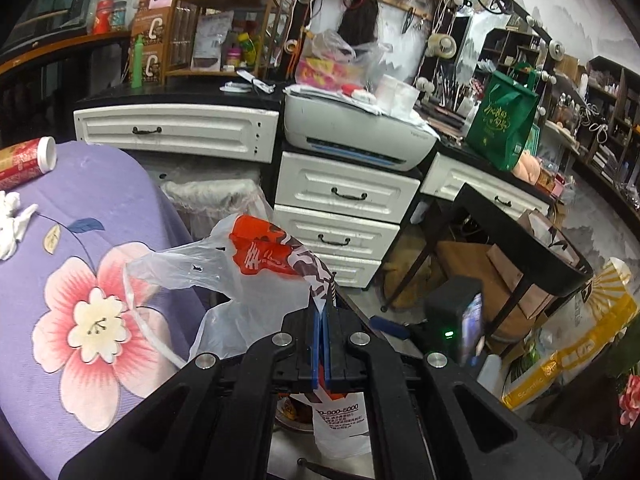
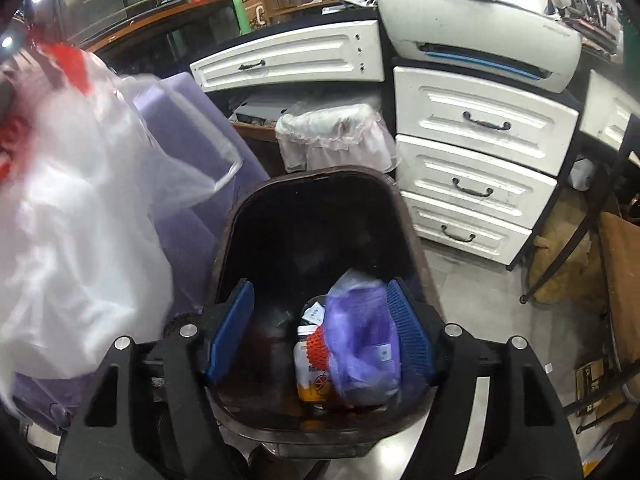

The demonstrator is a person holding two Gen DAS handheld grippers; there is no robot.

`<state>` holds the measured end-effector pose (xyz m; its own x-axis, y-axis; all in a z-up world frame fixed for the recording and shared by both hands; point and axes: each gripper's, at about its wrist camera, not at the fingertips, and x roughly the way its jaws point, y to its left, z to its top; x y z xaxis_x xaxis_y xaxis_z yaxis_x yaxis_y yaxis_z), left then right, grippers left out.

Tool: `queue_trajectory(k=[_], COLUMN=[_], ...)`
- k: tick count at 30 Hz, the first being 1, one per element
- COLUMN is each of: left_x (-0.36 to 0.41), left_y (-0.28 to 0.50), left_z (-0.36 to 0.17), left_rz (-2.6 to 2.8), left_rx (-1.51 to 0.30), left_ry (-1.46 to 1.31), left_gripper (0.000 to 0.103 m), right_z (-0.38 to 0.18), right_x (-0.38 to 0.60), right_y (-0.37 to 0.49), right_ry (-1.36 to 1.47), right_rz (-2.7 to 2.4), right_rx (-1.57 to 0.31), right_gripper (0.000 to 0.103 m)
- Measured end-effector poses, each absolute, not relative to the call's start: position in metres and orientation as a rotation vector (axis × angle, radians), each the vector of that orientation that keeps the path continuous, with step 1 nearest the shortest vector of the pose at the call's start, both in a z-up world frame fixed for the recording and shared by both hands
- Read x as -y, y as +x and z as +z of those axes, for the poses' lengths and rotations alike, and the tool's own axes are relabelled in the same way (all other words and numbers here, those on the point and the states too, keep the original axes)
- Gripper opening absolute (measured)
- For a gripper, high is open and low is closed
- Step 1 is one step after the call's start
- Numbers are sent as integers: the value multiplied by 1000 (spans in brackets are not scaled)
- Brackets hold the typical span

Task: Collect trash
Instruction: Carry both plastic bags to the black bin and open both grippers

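White-and-red plastic bag [image 1: 240, 276] is pinched tight in the left gripper [image 1: 322, 320], dangling beside the purple floral cloth [image 1: 80, 280]. Right gripper [image 2: 320, 336] hangs spread wide, gripping nothing, over the dark bin [image 2: 320, 216] holding a purple bag [image 2: 360, 344] and a jar [image 2: 312, 368].

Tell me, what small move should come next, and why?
Probably carry the white and red plastic bag, pinched in the shut left gripper, over the dark brown bin. The open right gripper hovers empty above it, and trash already lies inside.
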<state>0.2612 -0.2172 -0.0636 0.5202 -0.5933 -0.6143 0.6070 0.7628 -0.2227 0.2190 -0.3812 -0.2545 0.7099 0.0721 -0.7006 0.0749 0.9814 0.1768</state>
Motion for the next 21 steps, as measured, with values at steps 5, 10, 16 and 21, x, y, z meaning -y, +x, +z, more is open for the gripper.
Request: queue_trajectory(k=[5,10,16,21], left_x=[235,255,274,282], left_y=[267,273,282,290], left_z=[-78,-98,-126,-147], left_rz=[-729,-737,-733,-719], left_rx=[-764,-807,-872,-919], left_ry=[49,80,105,115], left_gripper=[2,2,2,2], right_z=[-242,-235,-230,-230], right_x=[397,414,431,441], right_y=[206,196,185,181], right_ry=[205,215,232,259], right_rz=[-38,-78,-121,-137], right_rx=[-762,-749,-731,-726], right_gripper=[71,71,71,71])
